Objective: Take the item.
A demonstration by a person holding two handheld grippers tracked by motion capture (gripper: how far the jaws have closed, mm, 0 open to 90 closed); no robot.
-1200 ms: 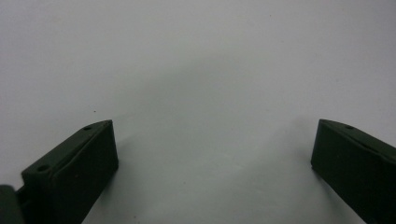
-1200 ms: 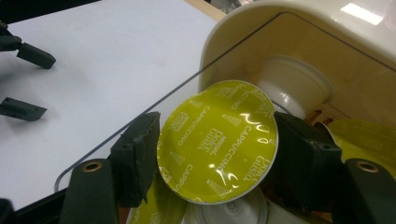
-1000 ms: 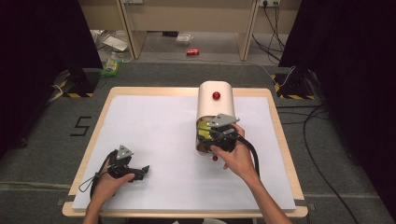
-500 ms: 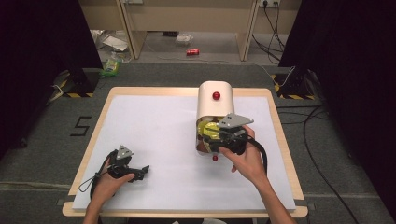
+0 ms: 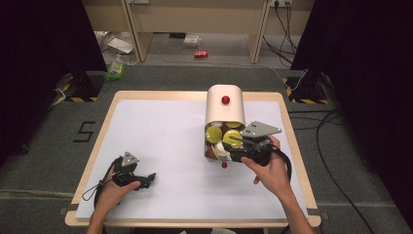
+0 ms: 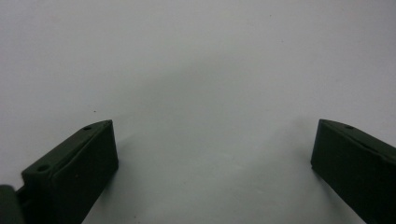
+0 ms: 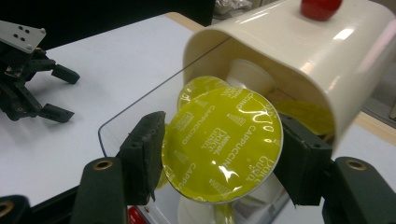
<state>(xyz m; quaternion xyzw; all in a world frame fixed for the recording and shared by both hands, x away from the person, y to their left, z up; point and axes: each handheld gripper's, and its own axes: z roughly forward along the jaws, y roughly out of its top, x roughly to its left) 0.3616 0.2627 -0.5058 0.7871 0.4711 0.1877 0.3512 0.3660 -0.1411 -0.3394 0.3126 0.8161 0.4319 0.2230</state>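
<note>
A cream dome-shaped container [image 5: 225, 105] with a red knob [image 5: 225, 100] stands on the white table mat. Its clear drawer [image 7: 135, 109] is pulled out at the front and holds several coffee capsules with yellow lids. My right gripper [image 5: 230, 145] is at the drawer, shut on a yellow-lidded cappuccino capsule [image 7: 222, 144]; both jaws press the capsule's rim, and the lid faces the camera. My left gripper [image 5: 148, 179] rests on the mat at the front left, open, with nothing between its fingers [image 6: 74, 168].
The white mat [image 5: 165, 131] covers a wooden table [image 5: 287, 112]. A small red knob [image 5: 224, 165] marks the drawer's front edge. Cables [image 5: 336, 161] and floor clutter lie around the table. The other gripper [image 7: 28, 79] is seen across the mat.
My right gripper has shifted a little to the right and toward the person at the drawer. The left gripper has stayed where it was.
</note>
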